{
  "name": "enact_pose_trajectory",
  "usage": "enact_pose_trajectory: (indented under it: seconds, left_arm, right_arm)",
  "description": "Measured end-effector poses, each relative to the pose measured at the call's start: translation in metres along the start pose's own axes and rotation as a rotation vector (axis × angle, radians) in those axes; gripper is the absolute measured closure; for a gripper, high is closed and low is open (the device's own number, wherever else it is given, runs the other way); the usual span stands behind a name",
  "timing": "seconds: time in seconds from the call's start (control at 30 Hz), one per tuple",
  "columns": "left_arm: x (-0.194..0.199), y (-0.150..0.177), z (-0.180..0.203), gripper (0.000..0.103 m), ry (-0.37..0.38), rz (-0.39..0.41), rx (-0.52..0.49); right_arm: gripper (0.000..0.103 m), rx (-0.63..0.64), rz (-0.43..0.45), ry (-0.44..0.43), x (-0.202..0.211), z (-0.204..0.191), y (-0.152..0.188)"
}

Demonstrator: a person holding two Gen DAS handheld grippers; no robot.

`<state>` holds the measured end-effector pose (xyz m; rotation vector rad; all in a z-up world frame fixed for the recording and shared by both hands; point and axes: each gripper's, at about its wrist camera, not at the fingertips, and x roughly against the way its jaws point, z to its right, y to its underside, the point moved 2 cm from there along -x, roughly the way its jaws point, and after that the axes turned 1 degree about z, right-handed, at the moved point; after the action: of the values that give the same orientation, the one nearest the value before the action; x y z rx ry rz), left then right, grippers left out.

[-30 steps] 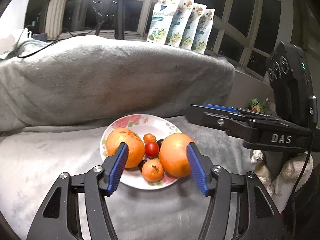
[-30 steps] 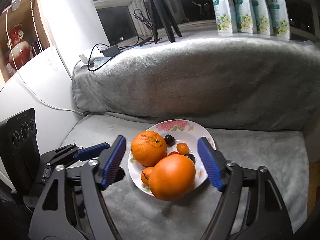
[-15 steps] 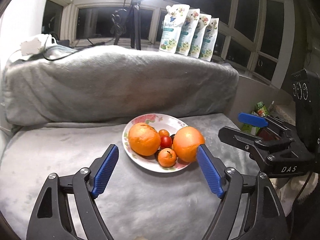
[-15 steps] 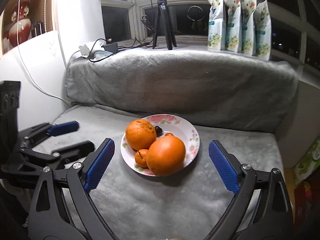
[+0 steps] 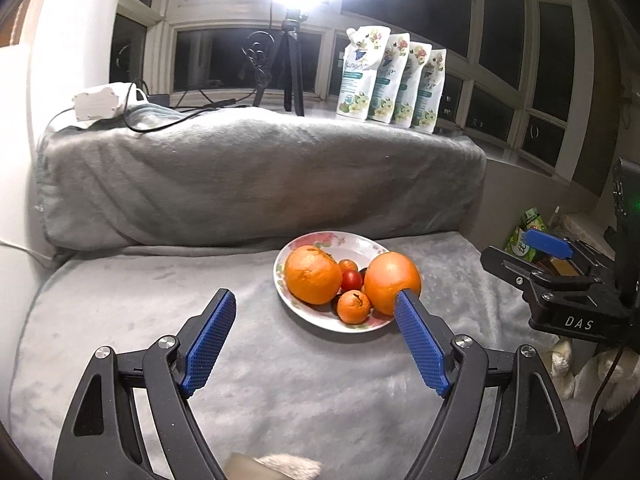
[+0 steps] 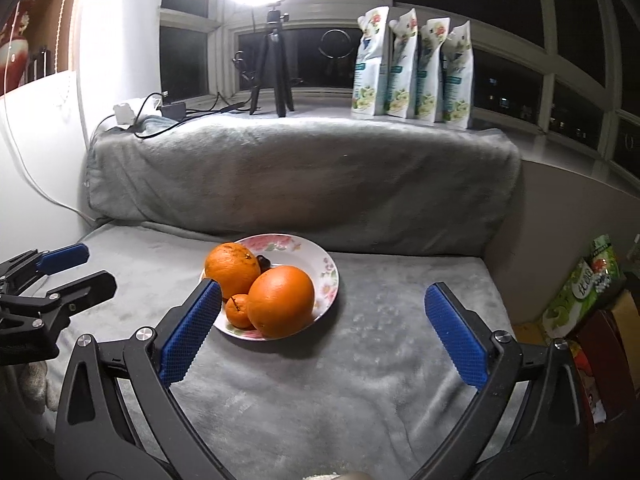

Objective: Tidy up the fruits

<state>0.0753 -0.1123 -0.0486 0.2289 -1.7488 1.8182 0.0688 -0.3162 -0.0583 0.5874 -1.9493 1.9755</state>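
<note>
While two oranges (image 5: 313, 275) crowd the plate (image 5: 320, 322), four pouches (image 5: 390, 80) stand behind.

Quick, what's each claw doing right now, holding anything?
Left claw: jaws opening, holding nothing.
Right claw: jaws opening, holding nothing.

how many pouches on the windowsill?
4. The pouches stand upright in one row on the windowsill, right of the tripod: first, second, third, fourth. None appear hidden.
</note>
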Motion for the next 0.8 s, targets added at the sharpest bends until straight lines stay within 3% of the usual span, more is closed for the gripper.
enact_pose_trajectory:
  seconds: [0.37, 0.8]
  left_arm:
    - [0.013, -0.001, -0.006, 0.017, -0.042, 0.017, 0.015]
    - [0.019, -0.002, -0.006, 0.016, -0.091, 0.038, -0.013]
  right_arm:
    - [0.0, -0.015, 0.043, 0.066, 0.016, 0.002, 0.0]
    - [0.0, 0.007, 0.062, 0.075, 0.024, -0.004, -0.002]
